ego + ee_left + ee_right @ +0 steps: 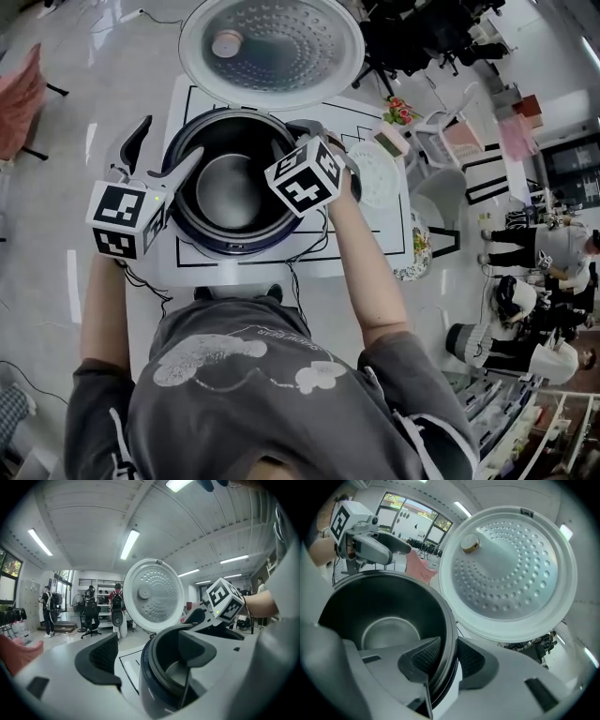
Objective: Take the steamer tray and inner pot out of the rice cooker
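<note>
Inside the cooker [236, 247], on a white mat [380, 239], the pot [230, 187] sits seated, dark-walled and empty down to its pale bottom. The right gripper [447, 656] is closed on the pot's rim at the far right side, with one ribbed pad pressed against the inner wall and the other against the outside. The left gripper [150, 653] straddles the near-left rim with its jaws wide apart. One jaw hangs inside the pot's mouth, the other stands outside, clear of the cooker's side, and neither is pressing. The lid [272, 42] stands open behind the cooker, its dimpled inner face showing. A round white tray [380, 173] lies on the mat just right of the cooker.
</note>
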`<state>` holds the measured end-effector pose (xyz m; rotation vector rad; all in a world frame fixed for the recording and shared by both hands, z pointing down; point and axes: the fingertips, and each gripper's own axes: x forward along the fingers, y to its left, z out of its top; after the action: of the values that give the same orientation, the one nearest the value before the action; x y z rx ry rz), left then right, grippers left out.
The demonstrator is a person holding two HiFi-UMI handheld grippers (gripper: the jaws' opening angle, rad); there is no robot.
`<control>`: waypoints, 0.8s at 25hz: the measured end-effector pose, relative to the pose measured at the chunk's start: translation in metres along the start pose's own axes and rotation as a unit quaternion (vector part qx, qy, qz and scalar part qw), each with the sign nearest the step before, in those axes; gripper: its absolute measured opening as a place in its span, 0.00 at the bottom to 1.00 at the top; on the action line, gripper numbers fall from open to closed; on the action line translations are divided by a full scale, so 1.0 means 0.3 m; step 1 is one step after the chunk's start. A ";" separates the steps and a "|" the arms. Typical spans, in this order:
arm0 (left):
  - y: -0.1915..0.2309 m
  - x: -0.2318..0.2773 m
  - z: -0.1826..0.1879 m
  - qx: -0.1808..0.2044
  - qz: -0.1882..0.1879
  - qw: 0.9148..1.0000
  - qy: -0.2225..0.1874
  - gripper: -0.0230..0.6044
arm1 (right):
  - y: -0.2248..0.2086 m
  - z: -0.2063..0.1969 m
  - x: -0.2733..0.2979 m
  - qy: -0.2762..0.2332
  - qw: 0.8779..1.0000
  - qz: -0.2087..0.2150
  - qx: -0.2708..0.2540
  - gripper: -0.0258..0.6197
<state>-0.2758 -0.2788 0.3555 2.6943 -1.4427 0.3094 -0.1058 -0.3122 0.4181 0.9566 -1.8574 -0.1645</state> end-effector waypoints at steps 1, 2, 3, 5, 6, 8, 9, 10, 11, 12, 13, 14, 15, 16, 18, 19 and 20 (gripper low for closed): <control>0.001 0.005 -0.002 0.004 -0.002 1.000 0.003 0.67 | -0.003 0.012 -0.009 -0.006 1.000 -0.001 0.001 0.24; 0.001 0.013 -0.005 0.009 -0.005 1.000 0.006 0.67 | -0.006 0.020 -0.014 -0.010 1.000 -0.002 0.003 0.23; 0.001 0.023 -0.010 0.013 -0.007 1.000 0.010 0.67 | -0.010 0.025 -0.016 -0.013 1.000 -0.002 0.005 0.23; -0.002 0.045 -0.019 0.024 -0.015 0.999 0.021 0.67 | -0.013 0.030 -0.018 -0.019 1.000 0.002 0.011 0.23; -0.007 0.056 -0.022 0.029 -0.020 0.999 0.028 0.67 | -0.015 0.030 -0.022 -0.020 1.000 0.003 0.013 0.22; -0.018 0.079 -0.018 0.041 -0.035 0.998 0.039 0.67 | -0.019 0.031 -0.034 -0.021 1.000 0.005 0.017 0.22; -0.025 0.094 -0.012 0.047 -0.044 0.997 0.044 0.67 | -0.022 0.035 -0.040 -0.023 1.000 0.006 0.020 0.22; -0.033 0.110 -0.008 0.053 -0.053 0.996 0.050 0.67 | -0.024 0.040 -0.045 -0.025 0.999 0.006 0.021 0.22; -0.042 0.129 -0.008 0.061 -0.064 0.994 0.060 0.67 | -0.025 0.046 -0.049 -0.027 0.999 0.006 0.022 0.22; -0.052 0.148 -0.018 0.072 -0.075 0.992 0.075 0.67 | -0.025 0.051 -0.052 -0.029 0.999 0.006 0.021 0.22; -0.063 0.166 -0.036 0.085 -0.088 0.988 0.097 0.67 | -0.024 0.056 -0.054 -0.030 0.999 0.006 0.020 0.22; -0.070 0.181 -0.059 0.100 -0.099 0.982 0.123 0.67 | -0.023 0.060 -0.055 -0.031 0.999 0.005 0.019 0.22; -0.074 0.196 -0.082 0.115 -0.106 0.976 0.149 0.67 | -0.022 0.064 -0.056 -0.032 0.999 0.005 0.018 0.22; -0.073 0.209 -0.101 0.127 -0.109 0.971 0.172 0.67 | -0.022 0.066 -0.058 -0.033 0.999 0.005 0.019 0.22; -0.066 0.232 -0.125 0.147 -0.110 0.962 0.204 0.67 | -0.023 0.071 -0.063 -0.034 0.999 0.003 0.020 0.21; -0.061 0.240 -0.133 0.156 -0.109 0.958 0.216 0.66 | -0.024 0.075 -0.066 -0.035 0.999 0.003 0.020 0.21; -0.056 0.246 -0.140 0.167 -0.105 0.954 0.226 0.63 | -0.025 0.078 -0.070 -0.036 0.999 0.002 0.020 0.21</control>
<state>-0.2282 -0.3231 0.4126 2.7227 -1.0389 1.1560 -0.1172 -0.3099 0.3879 0.9859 -1.9358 -0.1617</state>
